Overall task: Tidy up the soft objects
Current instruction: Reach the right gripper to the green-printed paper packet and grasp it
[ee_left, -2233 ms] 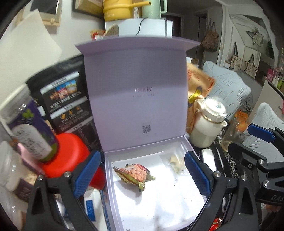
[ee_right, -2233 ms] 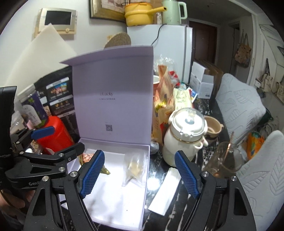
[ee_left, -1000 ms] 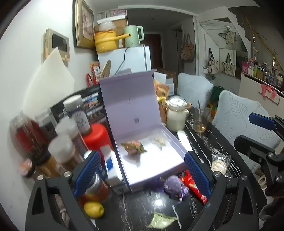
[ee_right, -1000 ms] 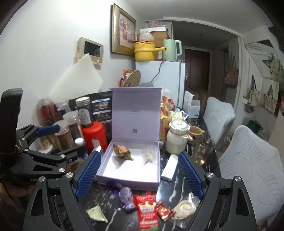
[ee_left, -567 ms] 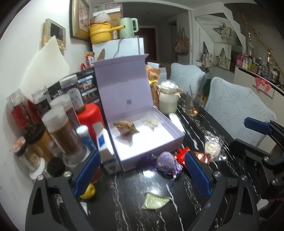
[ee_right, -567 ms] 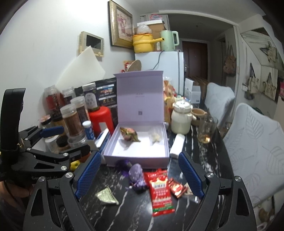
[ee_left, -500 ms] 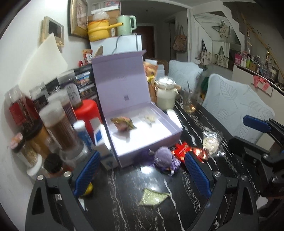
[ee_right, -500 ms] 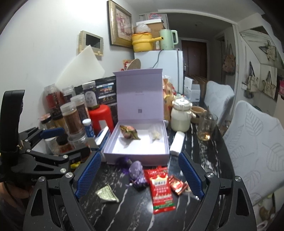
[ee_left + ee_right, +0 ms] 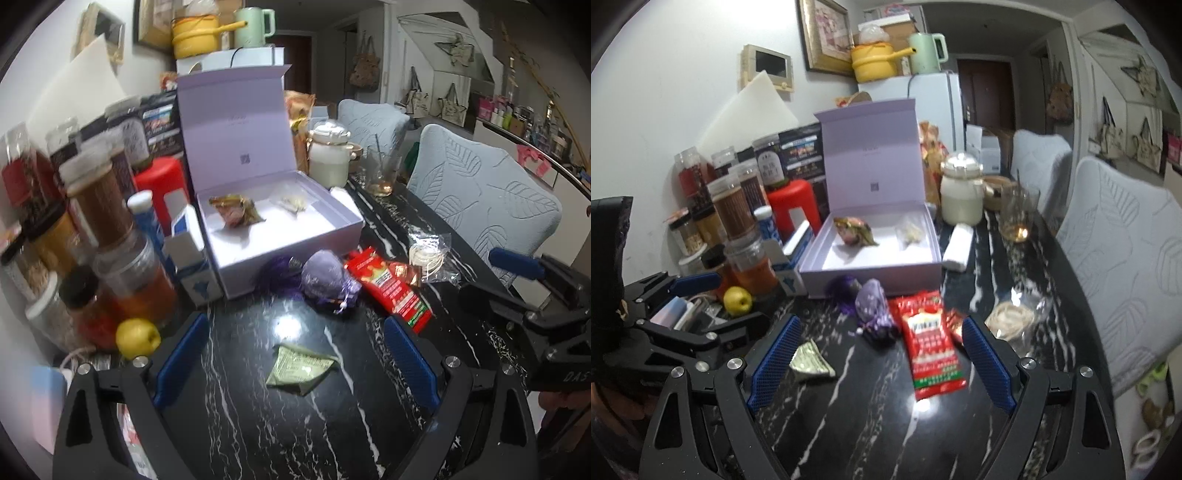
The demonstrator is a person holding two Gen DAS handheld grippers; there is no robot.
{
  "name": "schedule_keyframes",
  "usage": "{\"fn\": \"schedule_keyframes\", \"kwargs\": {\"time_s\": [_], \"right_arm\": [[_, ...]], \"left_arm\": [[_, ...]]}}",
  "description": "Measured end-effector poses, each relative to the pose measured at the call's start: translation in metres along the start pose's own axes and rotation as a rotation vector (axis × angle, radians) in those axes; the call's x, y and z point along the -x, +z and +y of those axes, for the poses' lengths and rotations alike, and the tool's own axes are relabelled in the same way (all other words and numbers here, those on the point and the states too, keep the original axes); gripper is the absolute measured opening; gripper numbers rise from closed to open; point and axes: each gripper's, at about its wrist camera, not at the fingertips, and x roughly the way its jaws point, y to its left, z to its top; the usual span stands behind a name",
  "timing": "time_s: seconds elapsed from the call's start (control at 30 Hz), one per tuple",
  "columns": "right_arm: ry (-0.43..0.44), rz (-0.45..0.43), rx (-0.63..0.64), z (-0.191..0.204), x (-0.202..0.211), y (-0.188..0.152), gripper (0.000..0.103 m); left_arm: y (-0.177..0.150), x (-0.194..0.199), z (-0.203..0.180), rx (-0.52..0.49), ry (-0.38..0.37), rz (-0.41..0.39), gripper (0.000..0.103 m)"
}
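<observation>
Now | lavender box [image 9: 295, 236] (lid up): snack packet [image 9: 236, 212], clear bag [image 9: 293, 201] | left gripper [image 9: 291, 354], right gripper [image 9: 882, 363]: both agape, empty

White letters "DAS" stand on the black body of the right gripper [image 9: 532, 291] at the edge of the left wrist view. The open lilac box [image 9: 871, 269] bears a small QR code and a faint line of print inside its lid, too blurred to read; jar and packet labels are illegible

Dim, blurred, glare on tabletop [image 9: 291, 325]
</observation>
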Motion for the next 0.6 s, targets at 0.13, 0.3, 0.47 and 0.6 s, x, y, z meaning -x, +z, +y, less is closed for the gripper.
{"fn": "schedule_keyframes", "kwargs": {"time_s": [0.13,0.3,0.47,0.6], "right_arm": [[0.021,0.038,-0.011,0.0,-0.012,-0.013,0.09],[0.05,0.059,0.008,0.01,-0.026,-0.026,0.09],[0.097,0.116,0.023,0.023,-0.051,-0.038,0.09],[0.124,0.148,0.05,0.034,-0.07,-0.042,0.09]], "left_arm": [[-0.012,-0.004,0.009,0.016,0.023,0.013,0.097],[-0.029,-0.01,0.025,0.062,0.025,0.042,0.097],[-0.04,-0.017,0.037,0.076,0.044,0.062,0.097],[-0.044,-0.022,0.044,0.074,0.055,0.072,0.097]]}}
